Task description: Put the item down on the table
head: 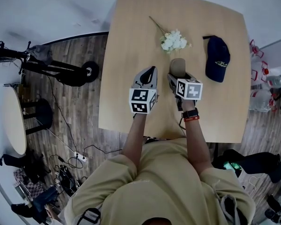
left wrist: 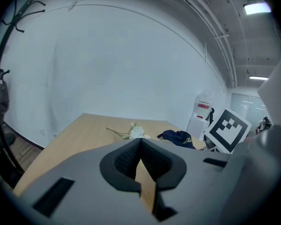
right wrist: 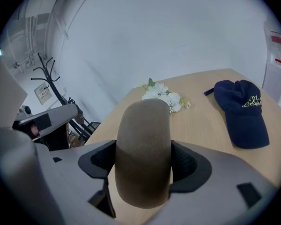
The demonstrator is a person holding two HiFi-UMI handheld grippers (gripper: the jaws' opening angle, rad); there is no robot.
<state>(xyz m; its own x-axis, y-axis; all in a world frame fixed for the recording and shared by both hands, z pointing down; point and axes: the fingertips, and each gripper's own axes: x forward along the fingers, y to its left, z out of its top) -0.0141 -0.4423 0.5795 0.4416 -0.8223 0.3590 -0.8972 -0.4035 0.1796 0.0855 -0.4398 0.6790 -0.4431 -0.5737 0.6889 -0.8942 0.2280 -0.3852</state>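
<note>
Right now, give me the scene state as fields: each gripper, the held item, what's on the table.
left gripper: jaws together, nothing between them
right gripper: jaws clamped on the brown rounded item, one on either side
brown rounded item: held over the table, on the person's side of the flowers; contact with the tabletop unclear
table: light wood
white flowers: lying on the table beyond the grippers
navy cap: on the table, right of the flowers, apart from them
task status: item not yet released

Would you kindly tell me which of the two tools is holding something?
The right tool, its jaws clamped on a brown felt item; the left tool is shut, with nothing between its jaws.
</note>
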